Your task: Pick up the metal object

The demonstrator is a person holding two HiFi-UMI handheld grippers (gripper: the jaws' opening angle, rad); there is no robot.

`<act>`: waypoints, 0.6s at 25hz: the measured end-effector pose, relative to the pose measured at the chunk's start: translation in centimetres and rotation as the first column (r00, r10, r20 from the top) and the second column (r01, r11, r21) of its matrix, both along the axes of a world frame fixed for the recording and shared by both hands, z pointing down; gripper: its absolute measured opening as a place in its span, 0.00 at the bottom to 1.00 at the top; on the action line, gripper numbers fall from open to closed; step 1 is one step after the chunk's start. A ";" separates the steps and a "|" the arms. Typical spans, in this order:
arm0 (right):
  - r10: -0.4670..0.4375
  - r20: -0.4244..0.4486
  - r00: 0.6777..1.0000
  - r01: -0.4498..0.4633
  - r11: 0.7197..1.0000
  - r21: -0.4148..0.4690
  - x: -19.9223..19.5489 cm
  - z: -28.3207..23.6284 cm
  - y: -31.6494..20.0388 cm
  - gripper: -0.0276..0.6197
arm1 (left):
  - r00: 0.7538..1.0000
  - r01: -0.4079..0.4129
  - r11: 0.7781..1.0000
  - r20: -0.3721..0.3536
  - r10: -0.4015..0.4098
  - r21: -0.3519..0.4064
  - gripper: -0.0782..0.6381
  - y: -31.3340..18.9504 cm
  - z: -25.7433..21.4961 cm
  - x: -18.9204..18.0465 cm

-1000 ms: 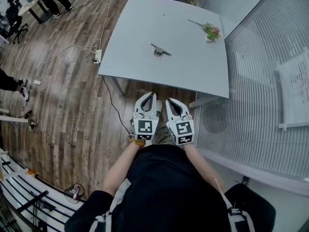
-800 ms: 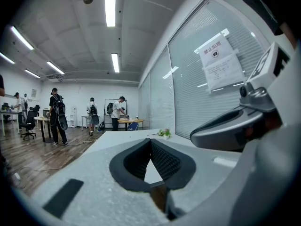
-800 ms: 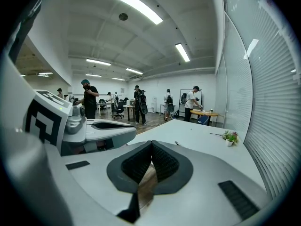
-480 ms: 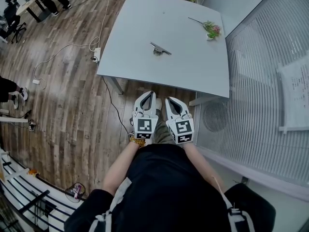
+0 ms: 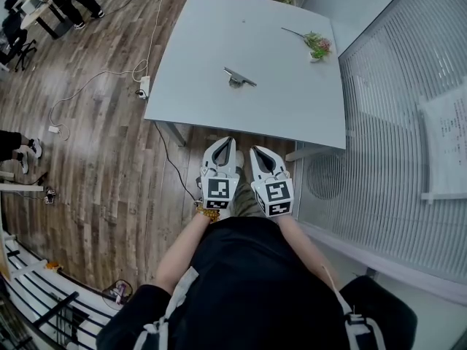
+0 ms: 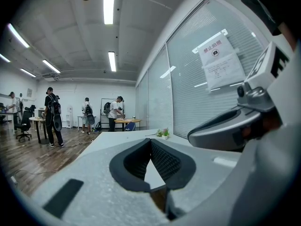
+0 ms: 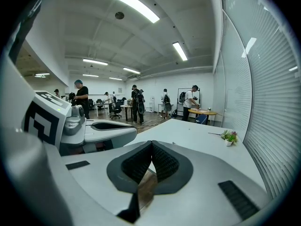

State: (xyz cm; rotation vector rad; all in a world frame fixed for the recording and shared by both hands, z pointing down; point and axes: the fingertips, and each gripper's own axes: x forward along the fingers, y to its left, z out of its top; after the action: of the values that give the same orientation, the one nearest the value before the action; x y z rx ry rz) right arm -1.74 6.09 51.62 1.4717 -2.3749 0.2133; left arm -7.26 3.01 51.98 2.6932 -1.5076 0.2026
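Metal object on table, well beyond left gripper, right gripper.

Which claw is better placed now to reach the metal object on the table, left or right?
Left, but only slightly. Both claws are shut and short of the table. The left claw has its tip a little nearer the metal object than the right claw. It must open first.

Metal object: too small for you to tell its shape. Your hands: mostly hidden under left gripper and right gripper. Wall notice: cut off at right edge, print unreadable.
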 end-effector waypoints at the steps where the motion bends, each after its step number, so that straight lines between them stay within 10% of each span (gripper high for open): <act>1: 0.003 0.000 1.000 -0.003 1.000 -0.002 0.1 0.0 -0.2 0.04 | 1.000 -0.003 1.000 0.001 0.003 0.001 0.11 -0.2 0.0 0.1; 15: 0.071 -0.010 0.997 -0.070 0.997 0.030 2.5 -1.6 -4.1 0.04 | 1.000 -0.011 1.000 0.009 0.011 -0.025 0.11 -4.7 -0.3 0.4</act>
State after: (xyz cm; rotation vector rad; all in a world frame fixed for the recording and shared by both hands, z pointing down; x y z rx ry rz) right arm 0.72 2.03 49.97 1.5673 -2.3289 0.1875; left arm -6.85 -1.72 51.67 2.6861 -1.4825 0.2324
